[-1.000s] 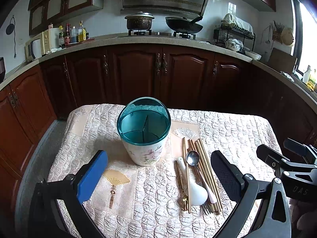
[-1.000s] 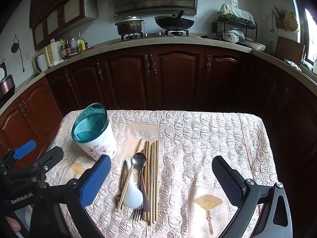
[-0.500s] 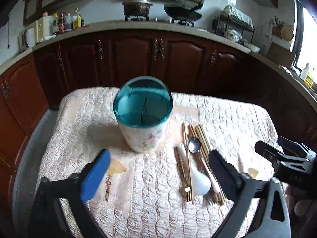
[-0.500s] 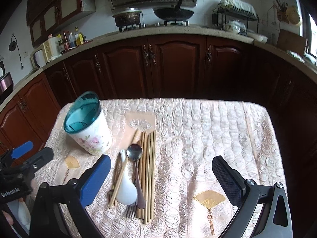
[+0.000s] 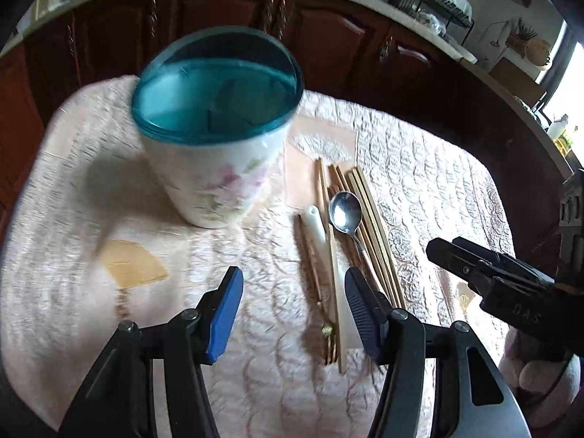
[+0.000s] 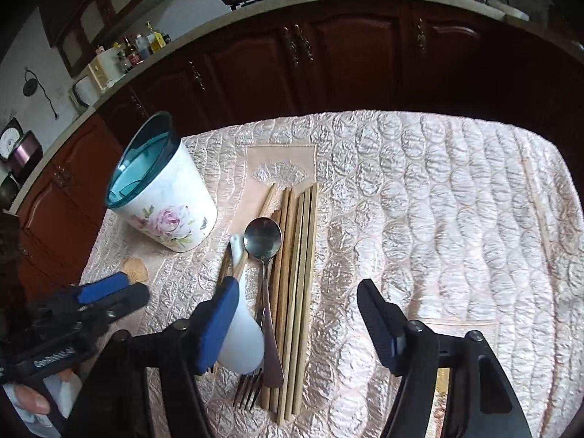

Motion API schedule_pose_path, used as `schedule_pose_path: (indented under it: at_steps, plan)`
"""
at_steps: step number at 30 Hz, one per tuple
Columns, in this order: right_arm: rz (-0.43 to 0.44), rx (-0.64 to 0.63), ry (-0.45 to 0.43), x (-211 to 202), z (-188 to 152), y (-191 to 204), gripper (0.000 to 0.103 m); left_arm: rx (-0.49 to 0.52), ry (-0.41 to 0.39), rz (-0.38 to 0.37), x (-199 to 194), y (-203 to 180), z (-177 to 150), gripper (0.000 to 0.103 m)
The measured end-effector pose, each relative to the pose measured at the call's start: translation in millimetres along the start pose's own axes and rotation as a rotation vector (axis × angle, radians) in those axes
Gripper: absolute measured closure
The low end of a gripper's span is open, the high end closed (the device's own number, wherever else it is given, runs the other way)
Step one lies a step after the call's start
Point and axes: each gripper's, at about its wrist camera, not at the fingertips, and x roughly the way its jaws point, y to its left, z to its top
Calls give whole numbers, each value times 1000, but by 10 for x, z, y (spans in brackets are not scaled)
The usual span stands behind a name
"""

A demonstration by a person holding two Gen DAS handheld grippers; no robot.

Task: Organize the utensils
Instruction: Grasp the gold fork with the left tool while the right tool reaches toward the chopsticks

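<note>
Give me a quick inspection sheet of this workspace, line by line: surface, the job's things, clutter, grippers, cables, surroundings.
Surface: quilted pale pink tablecloth, wrinkled.
Job's things: utensil holder upright, its teal divided insert looks empty; beside it lie chopsticks, a metal spoon, a white ceramic spoon and a fork.
Clutter: nothing seen.
Grippers: left gripper and right gripper closing, gripping nothing; pile ends lie between each one's fingers.
Cables: nothing seen on the table.
Surroundings: dark wood cabinets, countertop with bottles.

On the tablecloth [image 6: 456, 189], the holder [image 6: 168, 197] stands at ten o'clock of the chopsticks [image 6: 299, 241]; spoon [image 6: 263, 237] and fork [image 6: 248, 387] lie beside them at nine o'clock.
</note>
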Motion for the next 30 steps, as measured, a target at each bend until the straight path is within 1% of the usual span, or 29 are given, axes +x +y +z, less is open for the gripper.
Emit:
schedule_pose_path:
  at_steps: [1,2,4,7,9,11,13,15,16,18,20,22,23,24,25,26,28,30]
  plan:
    - [5,1,8,48,2,-12,44,-1,10,0,64,-8,14,51]
    - [10,0,17,94,7,-24,46,-1,25,5,159,-20,28,53]
    - [25,-10,35,186,29,-27,54,-4,47,8,300,-41,46,62]
    - [45,-44,48,319,87,20,60,-10,69,9,486,-61,67,68]
    - [59,-60,57,410,141,52,62,-13,79,12,568,-75,83,71]
    - [78,-67,63,511,213,67,63,-24,99,-1,655,-53,114,74]
    - [102,-72,63,612,286,77,63,-38,118,-13,730,-37,118,83]
    - [133,-88,50,701,370,88,60,-54,119,-29,763,-2,118,88]
    - [142,-102,58,747,409,99,60,-62,119,-43,771,22,125,93]
    - [166,-134,73,856,469,131,60,-70,126,-73,781,60,127,94]
    - [196,-157,75,959,519,156,60,-65,130,-81,780,84,119,94]
    - [211,-173,94,1085,557,169,60,-57,137,-87,748,97,101,94]
    - [219,-177,106,1099,558,164,62,-56,138,-88,723,124,90,94]
    - [238,-181,119,1138,551,167,64,-53,140,-89,706,137,80,94]
    - [264,-183,129,1163,534,170,71,-50,143,-90,687,150,76,94]
    - [275,-188,134,1184,526,183,74,-49,147,-90,675,174,64,94]
    - [282,-202,149,1193,497,205,90,-45,152,-91,628,219,36,95]
    - [304,-191,161,1163,428,187,94,-38,156,-92,549,271,-15,95]
